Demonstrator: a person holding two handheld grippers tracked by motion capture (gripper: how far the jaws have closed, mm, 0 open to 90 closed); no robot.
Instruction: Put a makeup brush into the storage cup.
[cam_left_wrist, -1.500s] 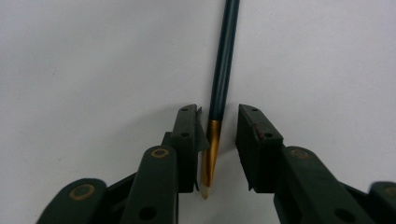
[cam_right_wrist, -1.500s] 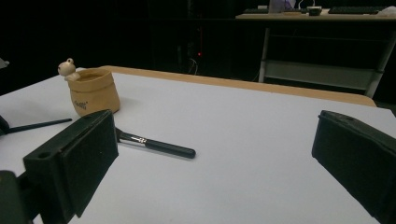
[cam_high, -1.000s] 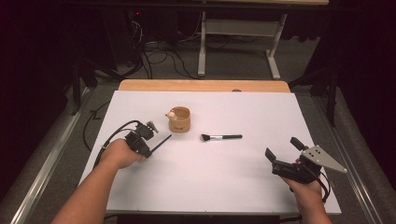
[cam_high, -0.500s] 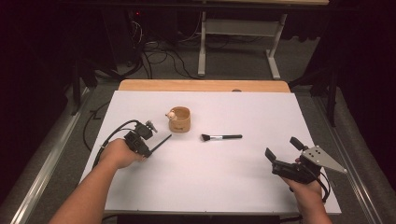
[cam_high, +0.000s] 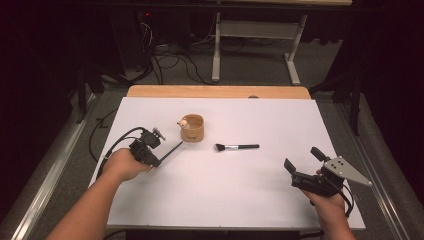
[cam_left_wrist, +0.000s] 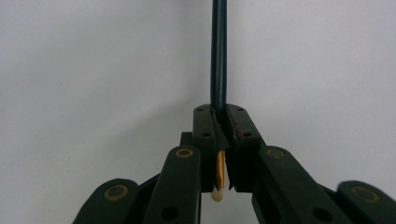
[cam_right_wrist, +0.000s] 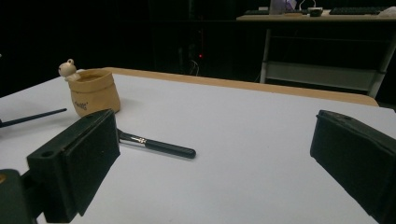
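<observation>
White table (cam_high: 220, 200), big and bare. Tan cup (cam_high: 193, 128) w/ small figure on rim sits mid-left; short brush (cam_high: 237, 147) lies just right of it. My left claw (cam_high: 161, 159) is clamped on a thin dark stick (cam_left_wrist: 218, 56), tip pointing at the cup. Stick prob light, stiff, slick, so grip near the end. Right claw (cam_high: 305, 161) gapes wide, empty, resting near table edge.

I count two tongs: my left tongs (cam_high: 161, 156) and my right tongs (cam_high: 305, 162). Two brushes: one thin dark brush (cam_high: 172, 150) in my left tongs, one makeup brush (cam_high: 237, 147) lying on the bench (cam_high: 225, 190). One tan pot (cam_high: 193, 128). One bench.
</observation>
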